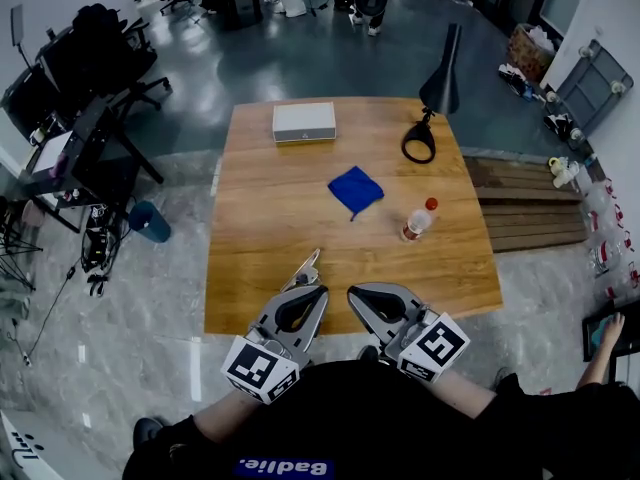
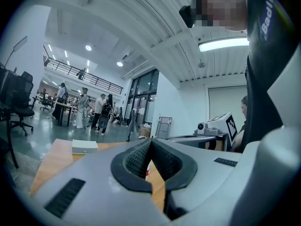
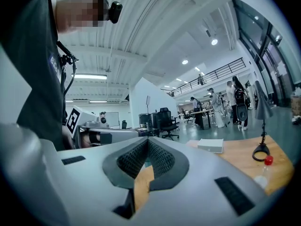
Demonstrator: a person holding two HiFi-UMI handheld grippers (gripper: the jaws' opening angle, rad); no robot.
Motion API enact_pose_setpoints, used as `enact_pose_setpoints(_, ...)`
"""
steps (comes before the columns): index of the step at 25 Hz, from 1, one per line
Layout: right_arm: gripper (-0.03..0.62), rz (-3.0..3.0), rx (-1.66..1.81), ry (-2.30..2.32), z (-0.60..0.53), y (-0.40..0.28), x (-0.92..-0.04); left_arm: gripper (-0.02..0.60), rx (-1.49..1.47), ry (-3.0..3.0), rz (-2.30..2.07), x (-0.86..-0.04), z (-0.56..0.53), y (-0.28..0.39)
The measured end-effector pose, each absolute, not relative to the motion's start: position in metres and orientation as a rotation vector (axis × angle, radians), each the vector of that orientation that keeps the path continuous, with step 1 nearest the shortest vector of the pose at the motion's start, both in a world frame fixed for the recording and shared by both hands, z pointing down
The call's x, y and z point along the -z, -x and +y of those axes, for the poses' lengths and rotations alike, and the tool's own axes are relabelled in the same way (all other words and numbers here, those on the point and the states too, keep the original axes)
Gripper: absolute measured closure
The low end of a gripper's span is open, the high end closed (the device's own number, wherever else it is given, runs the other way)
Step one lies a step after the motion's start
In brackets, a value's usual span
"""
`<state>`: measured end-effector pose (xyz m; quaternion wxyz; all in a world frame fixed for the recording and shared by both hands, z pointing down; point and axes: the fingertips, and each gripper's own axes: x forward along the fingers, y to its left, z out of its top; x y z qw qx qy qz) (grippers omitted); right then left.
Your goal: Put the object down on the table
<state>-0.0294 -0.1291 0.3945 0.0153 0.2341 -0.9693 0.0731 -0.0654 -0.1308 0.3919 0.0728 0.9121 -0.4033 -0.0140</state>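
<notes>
L gripper (image 1: 316, 292) & R gripper (image 1: 356, 294) both shut, empty; silvery packet (image 1: 305, 267) on table (image 1: 250, 218) prob light, flimsy, so pinch an edge.

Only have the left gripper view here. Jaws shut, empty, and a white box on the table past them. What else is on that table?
Observer: In the head view a blue cloth lies crumpled near the middle of the table.
Operator: Anything next to it?
Observer: A clear bottle with a red cap stands just to the cloth's right and a little nearer the person, not touching it.
Operator: Is the right gripper carrying something?
Observer: No. In its own view the right gripper has its jaws together with nothing between them.
</notes>
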Motion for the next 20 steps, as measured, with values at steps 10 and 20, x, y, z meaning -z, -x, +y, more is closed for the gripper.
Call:
enact_pose_setpoints(10, 0.589, -3.005, -0.246, -0.719, -0.1279, 0.0306, -0.3964, 0.574, 0.027, -2.746, -1.201, -0.3932, -0.1281, 0.0655)
enact_pose_setpoints(20, 0.589, -2.997, -0.254, -0.725, -0.1234, 0.0264, -0.3968, 0.574, 0.030, -2.745, -1.208, -0.3938, -0.1221, 0.0656)
